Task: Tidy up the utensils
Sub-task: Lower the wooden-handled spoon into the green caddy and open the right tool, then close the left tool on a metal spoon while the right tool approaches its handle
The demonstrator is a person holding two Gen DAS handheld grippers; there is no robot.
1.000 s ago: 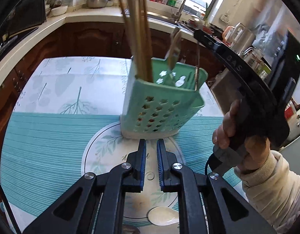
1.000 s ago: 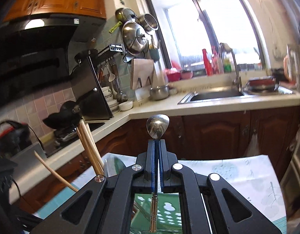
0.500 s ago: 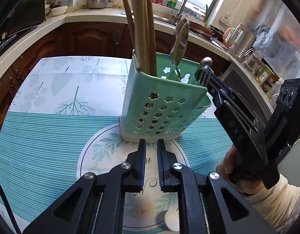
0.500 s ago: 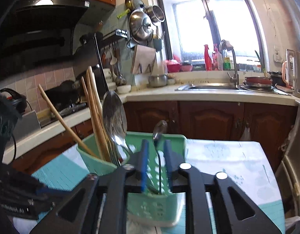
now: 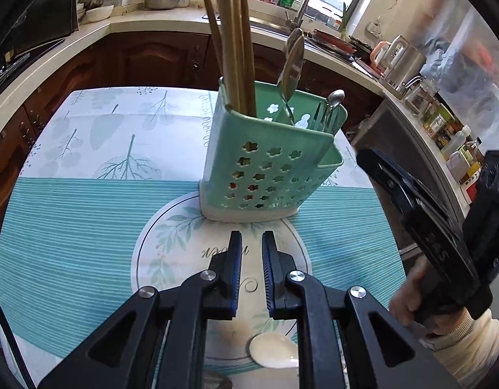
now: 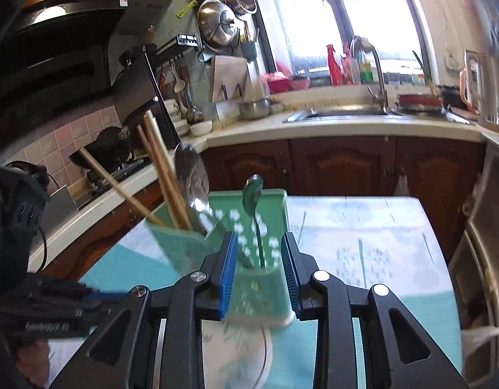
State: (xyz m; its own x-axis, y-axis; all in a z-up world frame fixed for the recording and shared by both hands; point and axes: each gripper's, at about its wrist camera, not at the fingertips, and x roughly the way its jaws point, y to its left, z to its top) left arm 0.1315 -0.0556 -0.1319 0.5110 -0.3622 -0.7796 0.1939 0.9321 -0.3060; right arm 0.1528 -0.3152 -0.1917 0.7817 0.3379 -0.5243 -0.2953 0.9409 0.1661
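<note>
A mint-green perforated utensil holder [image 5: 269,168] stands on the table. It holds wooden chopsticks [image 5: 233,48], a large steel spoon [image 5: 293,61] and a small steel spoon [image 5: 335,97] beside thin metal handles. My left gripper [image 5: 251,236] hovers in front of it, jaws easing open on a narrow gap with nothing between them. A white ceramic spoon [image 5: 272,350] lies on the mat under it. My right gripper [image 6: 259,236] is open and still opening, empty. Beyond it stand the holder [image 6: 259,278] and the small spoon [image 6: 253,191]. In the left wrist view the right gripper [image 5: 369,162] is right of the holder.
A round leaf-print placemat [image 5: 171,243] lies on a teal striped tablecloth [image 5: 71,227]. Dark wood cabinets and a white counter with a sink [image 6: 343,113] ring the table. A kettle [image 5: 401,61] and bottles stand at right. A stove [image 6: 116,162] is at left.
The right gripper let go of the small spoon, which now stands in the holder. It opened and drew back and down, away from the holder. The left gripper barely moved.
</note>
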